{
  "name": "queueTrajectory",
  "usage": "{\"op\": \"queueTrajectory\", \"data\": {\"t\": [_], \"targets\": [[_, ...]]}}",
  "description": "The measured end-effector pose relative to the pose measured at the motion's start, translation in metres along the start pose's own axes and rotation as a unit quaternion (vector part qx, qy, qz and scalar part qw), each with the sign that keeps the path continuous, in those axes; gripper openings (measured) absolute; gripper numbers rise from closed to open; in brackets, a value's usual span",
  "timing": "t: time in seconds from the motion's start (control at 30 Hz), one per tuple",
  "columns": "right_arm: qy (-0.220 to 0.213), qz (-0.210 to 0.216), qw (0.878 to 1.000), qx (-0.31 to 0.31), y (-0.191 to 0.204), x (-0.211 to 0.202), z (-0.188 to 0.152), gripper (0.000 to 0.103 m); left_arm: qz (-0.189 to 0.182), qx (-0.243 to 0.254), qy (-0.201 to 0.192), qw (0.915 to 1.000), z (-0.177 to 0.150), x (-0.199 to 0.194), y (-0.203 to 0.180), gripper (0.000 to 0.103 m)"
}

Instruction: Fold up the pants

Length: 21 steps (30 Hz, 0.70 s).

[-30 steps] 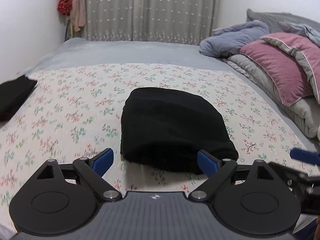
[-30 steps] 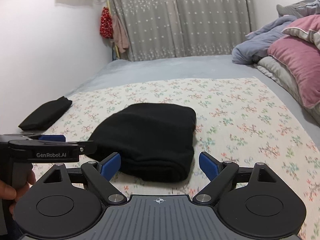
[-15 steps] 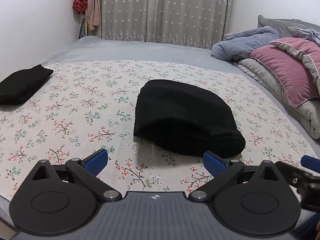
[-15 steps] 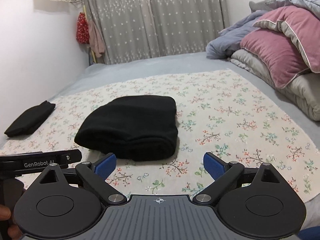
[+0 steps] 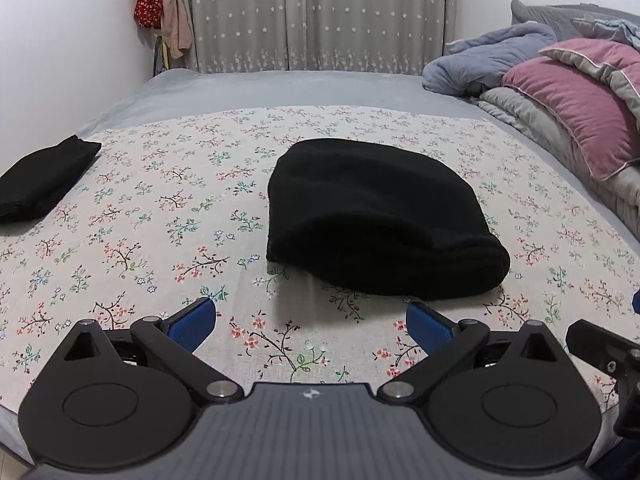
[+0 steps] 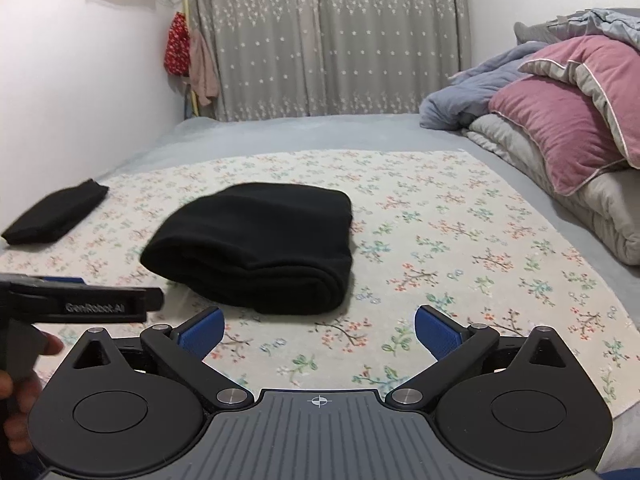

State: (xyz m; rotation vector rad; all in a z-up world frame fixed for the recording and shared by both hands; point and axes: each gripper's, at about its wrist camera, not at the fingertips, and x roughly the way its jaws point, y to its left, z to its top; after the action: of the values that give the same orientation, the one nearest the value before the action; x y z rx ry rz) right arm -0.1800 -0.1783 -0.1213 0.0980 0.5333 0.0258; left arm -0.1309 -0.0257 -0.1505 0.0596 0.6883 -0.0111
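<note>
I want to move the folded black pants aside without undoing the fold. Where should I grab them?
Probably grip the folded black pants at the thick rounded fold edge facing the camera, coming in low from the near side. The layers stack there, so one pinch should catch them all. The right hand-held gripper, jaws opening and empty, sits nearest.

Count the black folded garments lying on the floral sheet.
2. The large folded pants lie mid-sheet, just ahead of both grippers. A smaller black folded garment lies at the sheet's far left edge. Nothing else black shows, though the sheet's near edge is hidden behind the grippers.
</note>
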Motion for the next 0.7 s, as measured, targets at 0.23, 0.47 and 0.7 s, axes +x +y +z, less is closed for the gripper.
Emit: {"op": "queueTrajectory", "data": {"t": [0.23, 0.47, 0.7], "targets": [[0.001, -0.008, 1.000, 0.002, -0.0024, 0.0014, -0.0024, 0.102, -0.001, 0.003, 0.007, 1.0000, -0.0010, 0.0029, -0.0036, 0.103], [0.002, -0.009, 1.000, 0.004, -0.0029, 0.0018, -0.0034, 0.102, -0.002, 0.004, 0.011, 0.9999, -0.0017, 0.0043, -0.0057, 0.103], [0.000, -0.005, 1.000, 0.000, -0.0009, 0.0018, -0.0030, 0.102, -0.002, 0.012, -0.002, 0.9999, -0.0022, 0.0017, -0.0090, 0.103]]}}
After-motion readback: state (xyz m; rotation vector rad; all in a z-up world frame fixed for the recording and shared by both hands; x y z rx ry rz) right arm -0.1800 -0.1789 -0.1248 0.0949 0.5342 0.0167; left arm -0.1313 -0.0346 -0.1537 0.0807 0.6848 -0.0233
